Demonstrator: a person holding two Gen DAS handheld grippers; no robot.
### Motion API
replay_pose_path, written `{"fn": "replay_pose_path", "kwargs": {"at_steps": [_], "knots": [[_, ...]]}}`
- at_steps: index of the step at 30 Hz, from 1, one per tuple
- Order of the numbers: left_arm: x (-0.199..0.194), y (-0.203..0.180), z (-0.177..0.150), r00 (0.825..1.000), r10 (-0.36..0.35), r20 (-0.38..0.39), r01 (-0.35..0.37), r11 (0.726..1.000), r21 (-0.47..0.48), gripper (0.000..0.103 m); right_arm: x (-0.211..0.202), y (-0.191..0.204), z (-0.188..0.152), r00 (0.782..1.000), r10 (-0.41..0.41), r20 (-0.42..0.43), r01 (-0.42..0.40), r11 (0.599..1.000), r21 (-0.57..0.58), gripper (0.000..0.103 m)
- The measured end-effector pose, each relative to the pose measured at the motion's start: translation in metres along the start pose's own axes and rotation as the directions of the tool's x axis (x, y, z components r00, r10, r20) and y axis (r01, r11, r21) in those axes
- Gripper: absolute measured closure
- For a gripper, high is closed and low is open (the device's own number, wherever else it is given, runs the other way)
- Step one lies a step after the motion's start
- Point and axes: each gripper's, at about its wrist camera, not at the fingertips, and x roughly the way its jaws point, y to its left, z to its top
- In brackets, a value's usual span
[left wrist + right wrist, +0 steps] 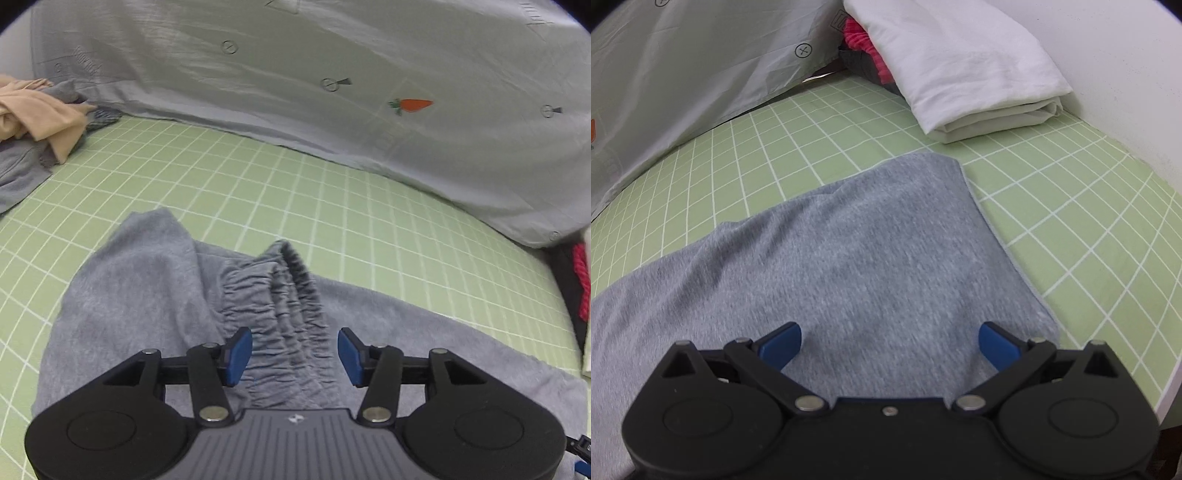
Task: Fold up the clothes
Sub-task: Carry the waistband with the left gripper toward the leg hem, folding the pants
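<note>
A grey pair of sweatpants (140,302) lies on the green checked sheet (258,184). Its gathered elastic waistband (284,306) runs straight away from my left gripper (295,354), whose blue pads stand apart on either side of the band without pressing it. In the right wrist view the smooth grey leg of the sweatpants (864,251) spreads flat, its hem edge at the right. My right gripper (890,345) hangs open over that cloth, with nothing pinched between its blue pads.
A pale grey quilt (332,74) with a carrot print lies along the far side. A pile of beige and grey clothes (33,114) sits far left. Folded white bedding (967,62) and a red-black garment (864,48) lie at the far right. The bed's edge (1167,391) is at right.
</note>
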Motion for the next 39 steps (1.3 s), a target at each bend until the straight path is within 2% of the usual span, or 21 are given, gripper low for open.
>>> {"fn": "replay_pose_path", "kwargs": {"at_steps": [2,4,7,11,16,20,24,27,30,31,33,35,39], "knots": [[0.008,0.005,0.005,1.0,0.005,-0.018,-0.005,1.0,-0.012,0.051,0.001,-0.001,-0.001,1.0,-0.006,-0.005,0.006,1.0,0.003,0.0],[0.015,0.008,0.008,0.999,-0.019,-0.035,0.019,1.0,-0.011,0.052,0.002,0.0,-0.001,1.0,-0.011,-0.008,0.011,1.0,0.0,0.0],[0.028,0.003,0.014,0.998,-0.006,-0.064,0.006,1.0,0.004,0.055,0.003,0.0,0.0,1.0,-0.025,-0.008,0.025,1.0,0.001,0.0],[0.04,0.004,0.018,0.995,0.024,-0.096,-0.024,1.0,-0.003,0.07,0.003,0.0,0.003,0.999,-0.046,0.0,0.046,0.999,0.013,0.0],[0.047,0.004,0.023,0.993,0.031,-0.113,-0.03,1.0,0.007,0.076,0.005,-0.003,0.004,0.998,-0.07,-0.005,0.071,0.997,0.041,0.0],[0.044,-0.002,0.023,0.994,-0.004,-0.105,0.005,1.0,0.016,0.103,0.008,-0.001,0.003,0.997,-0.08,-0.008,0.08,0.996,0.033,0.0],[0.041,-0.013,0.025,0.993,-0.041,-0.113,0.047,0.997,0.054,0.103,0.01,0.003,0.004,0.997,-0.082,-0.01,0.082,0.997,0.016,0.0],[0.04,-0.015,0.024,0.994,-0.021,-0.11,0.027,0.998,0.06,0.103,0.01,0.005,0.004,0.997,-0.081,-0.011,0.081,0.997,0.001,0.0],[0.035,-0.014,0.024,0.995,0.013,-0.1,-0.006,0.997,0.074,0.097,0.01,0.004,0.004,0.997,-0.078,-0.011,0.078,0.997,-0.003,0.0],[0.033,-0.014,0.023,0.995,0.024,-0.094,-0.017,0.997,0.08,0.091,0.01,0.004,0.005,0.997,-0.078,-0.011,0.078,0.997,-0.004,0.0],[0.03,-0.014,0.023,0.995,0.046,-0.086,-0.037,0.995,0.095,0.068,0.011,0.005,0.005,0.997,-0.078,-0.011,0.078,0.997,-0.006,0.0],[0.032,-0.015,0.021,0.994,0.048,-0.094,-0.038,0.995,0.097,0.058,0.011,0.006,0.006,0.997,-0.077,-0.011,0.077,0.997,-0.013,0.0],[0.045,-0.02,0.019,0.992,0.046,-0.114,-0.032,0.992,0.121,0.044,0.012,0.007,0.006,0.998,-0.069,-0.011,0.068,0.997,-0.029,0.0]]}}
